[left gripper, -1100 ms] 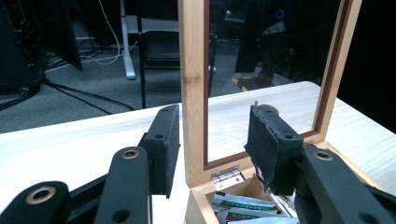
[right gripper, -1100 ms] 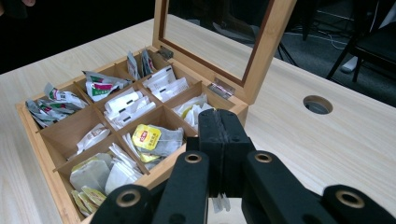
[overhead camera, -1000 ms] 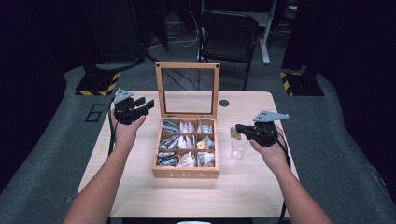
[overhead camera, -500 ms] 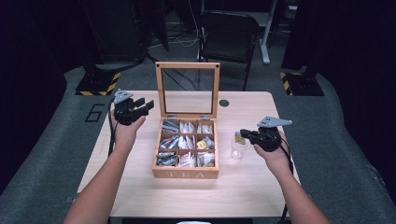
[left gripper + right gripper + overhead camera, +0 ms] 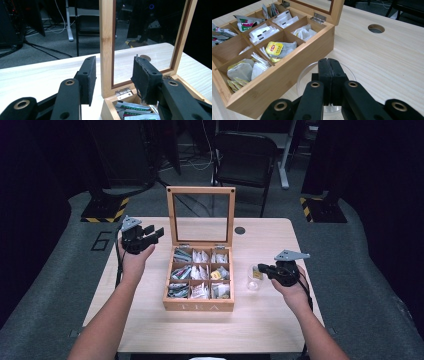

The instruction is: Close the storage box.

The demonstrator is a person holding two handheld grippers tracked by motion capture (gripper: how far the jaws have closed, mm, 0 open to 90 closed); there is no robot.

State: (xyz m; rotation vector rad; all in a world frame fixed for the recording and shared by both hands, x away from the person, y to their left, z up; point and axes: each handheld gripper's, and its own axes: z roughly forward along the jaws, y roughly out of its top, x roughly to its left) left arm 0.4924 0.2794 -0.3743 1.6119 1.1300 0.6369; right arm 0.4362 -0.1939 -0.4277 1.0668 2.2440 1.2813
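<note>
Open wooden tea box [image 5: 199, 306] at table centre, lid [image 5: 201, 216] upright on its far edge. Right gripper [image 5: 265, 269], jaws pressed together with nothing visibly between them, is poised over a clear cup [image 5: 254, 278] that stands just beside the box's right wall; the box lies to that gripper's left, making the right hand the nearer to cup and right-hand compartments. Left gripper [image 5: 154, 232], jaws wide apart and empty, hovers beside the lid's left post.
</note>
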